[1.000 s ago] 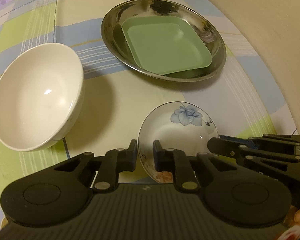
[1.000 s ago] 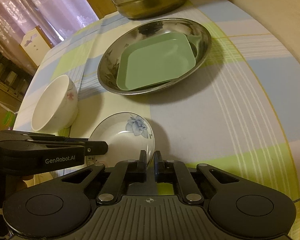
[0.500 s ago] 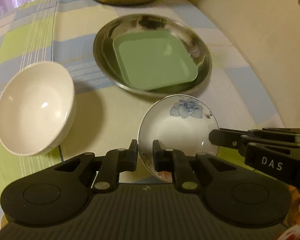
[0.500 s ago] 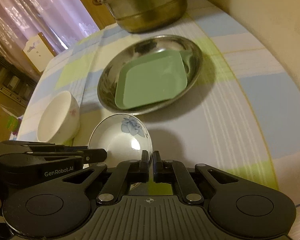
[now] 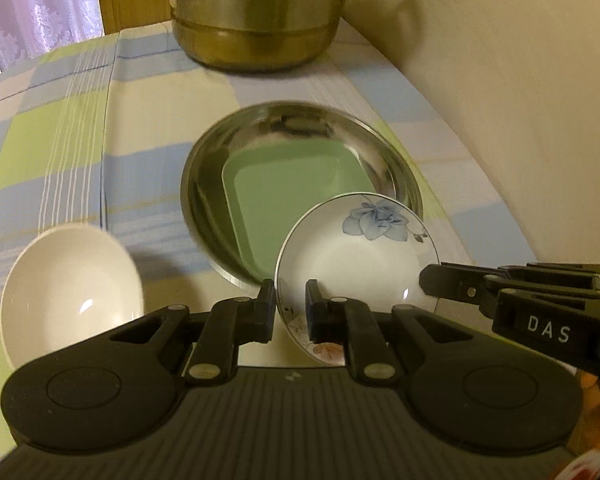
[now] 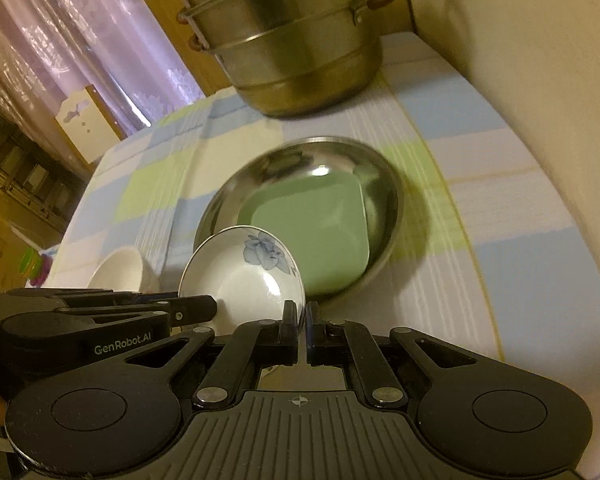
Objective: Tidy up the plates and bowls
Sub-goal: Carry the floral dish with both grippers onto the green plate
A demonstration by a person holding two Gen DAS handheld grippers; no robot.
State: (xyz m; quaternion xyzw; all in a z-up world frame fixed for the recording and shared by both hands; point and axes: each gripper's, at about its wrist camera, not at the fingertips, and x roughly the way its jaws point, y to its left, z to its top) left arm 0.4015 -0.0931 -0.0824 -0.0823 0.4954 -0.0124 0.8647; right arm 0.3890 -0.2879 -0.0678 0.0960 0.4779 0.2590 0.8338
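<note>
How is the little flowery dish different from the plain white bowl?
The small white dish with a blue flower has painted flowers inside; the plain white round bowl shows none inside. The dish is shallow; the bowl is deep. The dish is lifted and tilted, clamped at its rim by the left gripper and the right gripper; the bowl sits alone on the checked tablecloth. Both are round, white and empty.

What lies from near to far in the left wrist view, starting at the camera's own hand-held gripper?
Left hand-held gripper → flowered dish clamped in it → steel basin holding the green tray → steel pot.
</note>
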